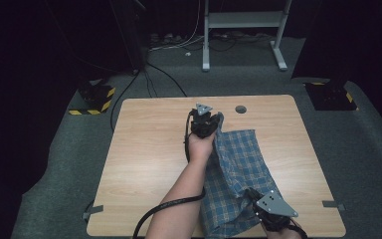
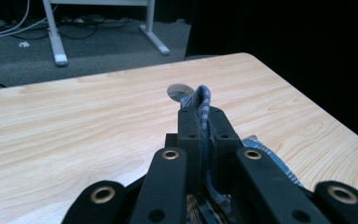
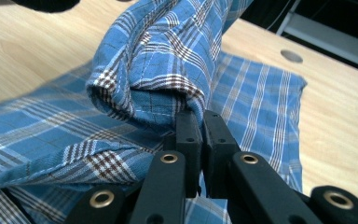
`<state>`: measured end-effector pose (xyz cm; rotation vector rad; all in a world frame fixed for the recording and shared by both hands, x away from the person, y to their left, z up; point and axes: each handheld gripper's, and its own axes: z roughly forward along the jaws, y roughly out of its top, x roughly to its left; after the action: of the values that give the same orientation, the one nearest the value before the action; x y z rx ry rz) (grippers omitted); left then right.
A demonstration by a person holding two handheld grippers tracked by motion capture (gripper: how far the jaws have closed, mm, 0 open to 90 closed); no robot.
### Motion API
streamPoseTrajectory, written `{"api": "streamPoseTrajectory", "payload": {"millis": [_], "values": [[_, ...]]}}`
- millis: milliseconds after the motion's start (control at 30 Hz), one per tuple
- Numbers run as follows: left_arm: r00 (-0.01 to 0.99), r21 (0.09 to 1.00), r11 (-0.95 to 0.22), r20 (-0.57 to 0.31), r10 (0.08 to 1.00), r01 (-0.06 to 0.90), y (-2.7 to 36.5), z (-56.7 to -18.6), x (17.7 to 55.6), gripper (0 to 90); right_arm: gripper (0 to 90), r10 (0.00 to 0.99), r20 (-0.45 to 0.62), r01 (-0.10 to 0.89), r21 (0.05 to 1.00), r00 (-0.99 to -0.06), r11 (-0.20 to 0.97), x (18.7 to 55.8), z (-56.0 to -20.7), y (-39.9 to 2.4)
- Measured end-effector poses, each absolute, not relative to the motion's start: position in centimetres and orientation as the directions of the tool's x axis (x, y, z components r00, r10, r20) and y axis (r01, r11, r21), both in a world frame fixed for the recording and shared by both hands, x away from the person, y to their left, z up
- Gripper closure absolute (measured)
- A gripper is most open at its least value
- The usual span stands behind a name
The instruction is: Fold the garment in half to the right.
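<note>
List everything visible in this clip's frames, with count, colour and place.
cloth: one, blue plaid, right half of table, held at two points
table: one, light wood, centre
cable hole: one, grey, far edge of table
tape strips: two, grey, near table corners
desk frame: one, white, on floor behind
hazard-striped bases: two, black and yellow, floor either side
left claw: one, black, shut on cloth edge
right claw: one, black, shut on cloth fold

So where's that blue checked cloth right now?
In the high view, the blue checked cloth drapes over the table's right half, pinched by the left tool and right tool.
</note>
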<state>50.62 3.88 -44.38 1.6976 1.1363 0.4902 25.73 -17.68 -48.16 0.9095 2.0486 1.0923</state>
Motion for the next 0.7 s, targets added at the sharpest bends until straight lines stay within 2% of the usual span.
{"api": "streamPoseTrajectory", "payload": {"millis": [700], "values": [[0.491, 0.843, -0.064, -0.248, 0.835, 0.535, 0.3, -49.3, 51.4, 83.5, 85.8, 0.821, -0.167, 0.378, 0.826, -0.546, 0.419, 25.3, -52.2, -19.7]]}}
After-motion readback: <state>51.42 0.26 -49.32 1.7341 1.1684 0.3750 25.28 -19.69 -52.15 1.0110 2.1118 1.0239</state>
